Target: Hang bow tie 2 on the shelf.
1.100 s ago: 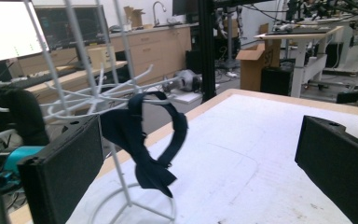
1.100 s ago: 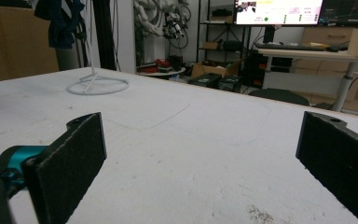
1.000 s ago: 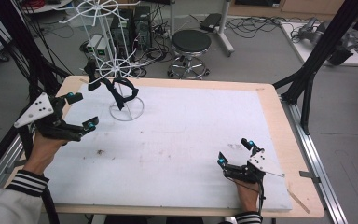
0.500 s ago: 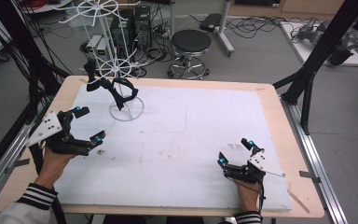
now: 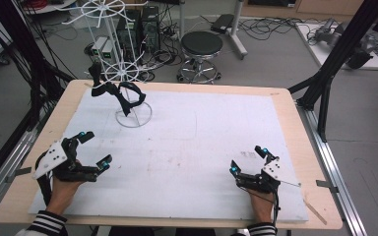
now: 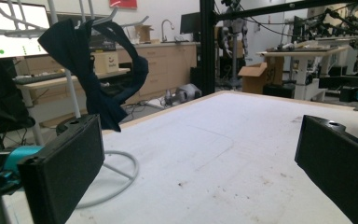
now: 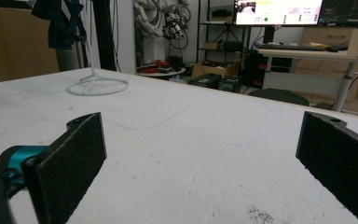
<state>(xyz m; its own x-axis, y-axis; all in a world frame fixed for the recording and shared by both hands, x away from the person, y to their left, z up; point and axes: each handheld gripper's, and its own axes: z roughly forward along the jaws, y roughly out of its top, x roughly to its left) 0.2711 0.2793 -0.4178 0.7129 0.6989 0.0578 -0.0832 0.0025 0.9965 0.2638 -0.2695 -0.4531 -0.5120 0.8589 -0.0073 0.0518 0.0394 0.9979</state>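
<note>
Since the earlier frames my left gripper (image 5: pixel 92 149) has dropped from beside the rack down toward the lower left of the high view, and it now sits low over the white mat (image 5: pixel 211 147) near the table's front edge. My right gripper (image 5: pixel 248 159) has stayed where it was, at the lower right of that view, resting over the mat.

Both tools are spread wide with nothing between the jaws. In the left gripper view I see only bare mat between the two black pads, and the same in the right gripper view.

The dark cloth (image 5: pixel 123 93) hangs on the white wire rack (image 5: pixel 119 73) in the upper left of the high view, draped over the lower ring of prongs above the rack's round base (image 5: pixel 134 117), which stands on the mat. From the left gripper view the cloth (image 6: pixel 95 60) dangles at the upper left, well apart from my jaws. In the right gripper view it (image 7: pixel 60 18) shows at the far upper left, with the base ring (image 7: pixel 98 85) below it.
</note>
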